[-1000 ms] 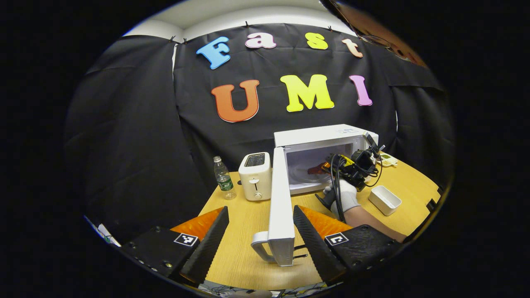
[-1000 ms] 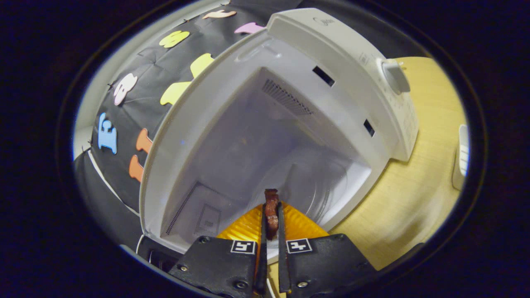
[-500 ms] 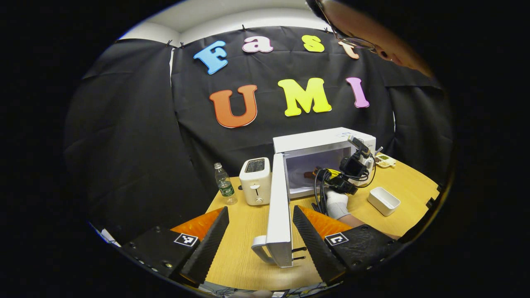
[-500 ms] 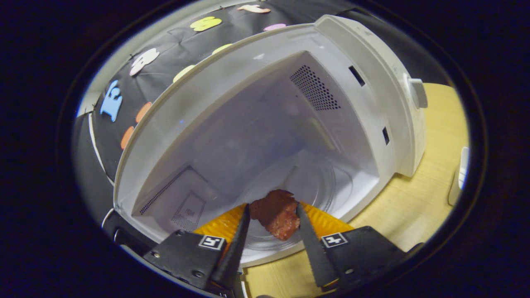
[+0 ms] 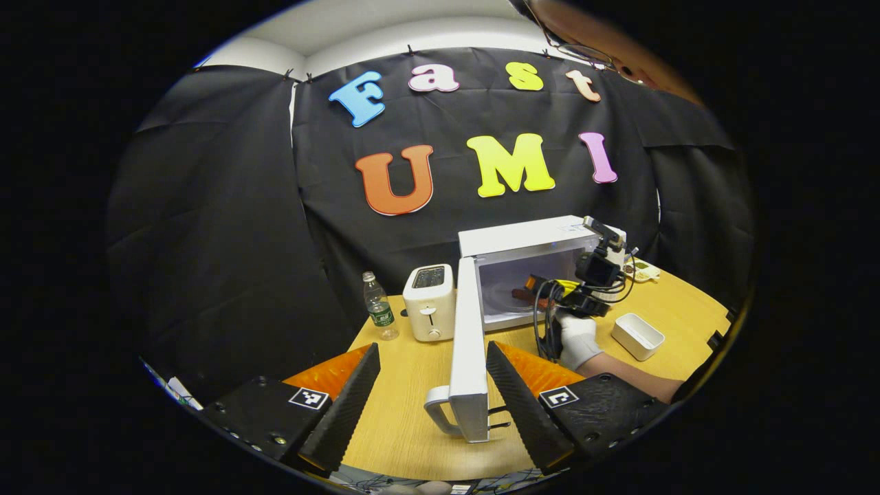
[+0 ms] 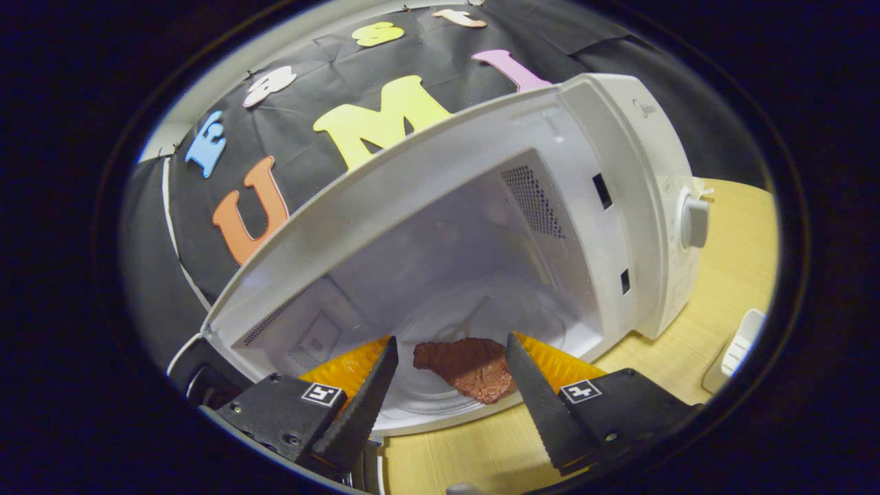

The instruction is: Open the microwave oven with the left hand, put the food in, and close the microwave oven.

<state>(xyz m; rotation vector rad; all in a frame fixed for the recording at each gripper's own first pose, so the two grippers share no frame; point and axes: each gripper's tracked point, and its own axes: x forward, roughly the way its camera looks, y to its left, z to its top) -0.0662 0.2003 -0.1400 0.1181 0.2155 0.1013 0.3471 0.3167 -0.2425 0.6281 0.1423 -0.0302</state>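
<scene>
Released since the earlier frame, the meat apparently rests inside the microwave; right hand-held gripper wide; left hand-held gripper wide around the door.

The booth is closed in by black cloth hung in folds and pinned along its top edge. A pale wall is seen above it. A light wooden tabletop is set before the cloth.

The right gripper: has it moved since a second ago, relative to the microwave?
Yes. The right gripper has backed out of the microwave cavity; its jaws, earlier shut on the meat, now stand open, with the meat lying on the turntable.
</scene>
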